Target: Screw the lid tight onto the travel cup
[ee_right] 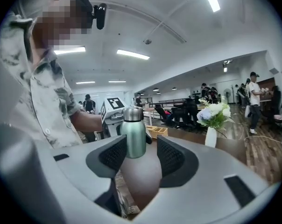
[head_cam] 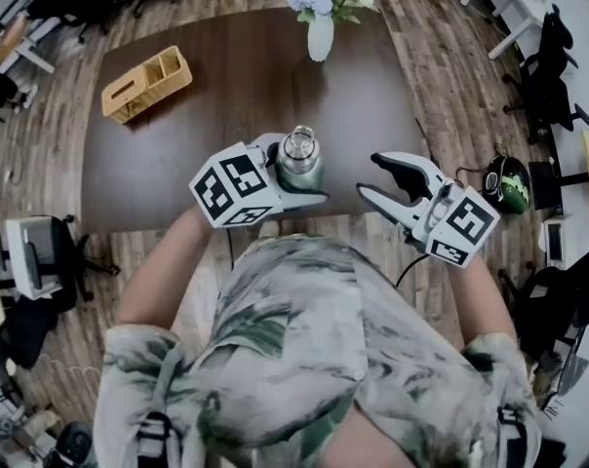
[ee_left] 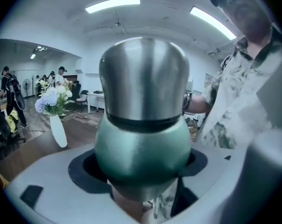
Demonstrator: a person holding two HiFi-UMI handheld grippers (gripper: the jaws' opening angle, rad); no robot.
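A green travel cup (head_cam: 301,171) with a steel lid (head_cam: 298,144) stands upright over the near edge of the dark table (head_cam: 226,105). My left gripper (head_cam: 293,175) is shut on the cup's green body, one jaw on each side. In the left gripper view the cup (ee_left: 141,146) and its lid (ee_left: 144,78) fill the middle, pressed between the dark pads (ee_left: 82,169). My right gripper (head_cam: 373,176) hangs to the right of the cup, apart from it, open with nothing between its pads (ee_right: 114,154). From there the cup (ee_right: 133,141) shows farther off.
A white vase of flowers (head_cam: 321,29) stands at the table's far edge. A wooden organizer (head_cam: 146,83) sits at the far left. On the floor to the right lie a dark helmet-like thing (head_cam: 509,183) and a cable. Office chairs ring the room.
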